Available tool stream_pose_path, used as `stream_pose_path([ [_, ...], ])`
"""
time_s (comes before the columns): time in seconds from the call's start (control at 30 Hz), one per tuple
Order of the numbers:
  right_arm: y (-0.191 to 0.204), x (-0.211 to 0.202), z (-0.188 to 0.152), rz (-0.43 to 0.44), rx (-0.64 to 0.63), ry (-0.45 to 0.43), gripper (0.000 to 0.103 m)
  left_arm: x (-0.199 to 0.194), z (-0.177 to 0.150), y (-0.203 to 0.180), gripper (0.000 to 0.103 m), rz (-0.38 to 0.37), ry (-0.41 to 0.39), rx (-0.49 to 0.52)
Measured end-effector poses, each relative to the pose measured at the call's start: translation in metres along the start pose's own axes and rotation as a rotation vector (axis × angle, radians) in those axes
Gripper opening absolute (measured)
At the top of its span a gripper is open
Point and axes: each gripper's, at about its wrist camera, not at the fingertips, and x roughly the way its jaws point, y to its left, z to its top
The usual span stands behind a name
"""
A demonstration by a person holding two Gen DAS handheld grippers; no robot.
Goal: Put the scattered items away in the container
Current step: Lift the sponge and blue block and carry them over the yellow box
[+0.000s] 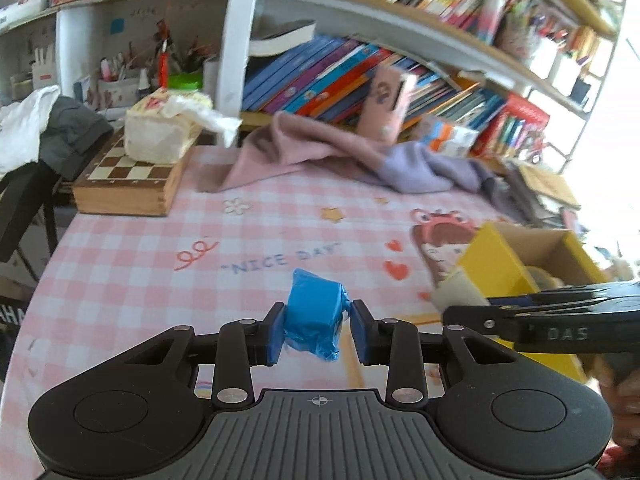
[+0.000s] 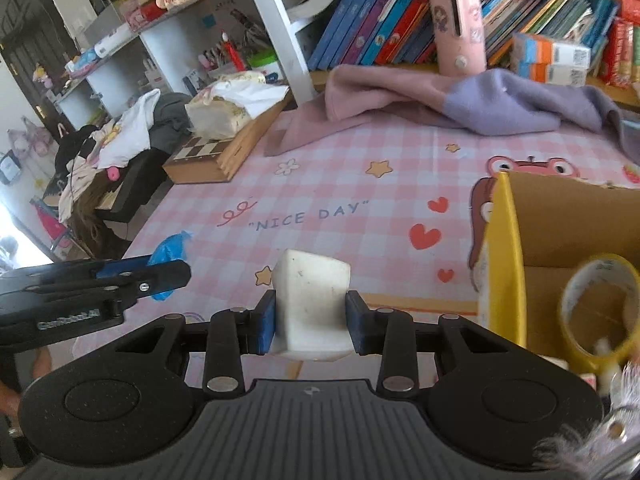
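Note:
My left gripper [image 1: 318, 330] is shut on a blue plastic roll [image 1: 316, 312] and holds it over the pink checked tablecloth. My right gripper [image 2: 310, 320] is shut on a white block [image 2: 310, 304], left of the yellow cardboard box [image 2: 504, 256]. The box holds a roll of yellow tape [image 2: 596, 312] and some smaller items. In the left wrist view the right gripper [image 1: 452, 312] comes in from the right with the white block [image 1: 460, 292], in front of the box [image 1: 496, 264]. In the right wrist view the left gripper [image 2: 176, 276] shows at the left with the blue roll [image 2: 170, 250].
A wooden chess box [image 1: 128, 180] with a tissue pack [image 1: 164, 128] on it stands at the far left. Pink and purple cloths [image 1: 340, 152] lie at the back below a bookshelf [image 1: 360, 80]. A pink case [image 2: 458, 24] stands behind them. Clothes pile up off the table's left edge [image 2: 120, 136].

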Motion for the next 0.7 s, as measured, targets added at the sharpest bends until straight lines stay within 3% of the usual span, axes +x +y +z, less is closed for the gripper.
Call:
stream_pose_path([
  [0.37, 0.019, -0.043, -0.048, -0.019, 0.033, -0.029, 0.033, -0.053, -0.045, -0.011, 0.032, -0.051, -0.023, -0.029],
  [0.7, 0.054, -0.086, -0.114, 0.001, 0.018, -0.018, 0.033, -0.112, -0.105, -0.022, 0.032, -0.089, -0.034, -0.119],
])
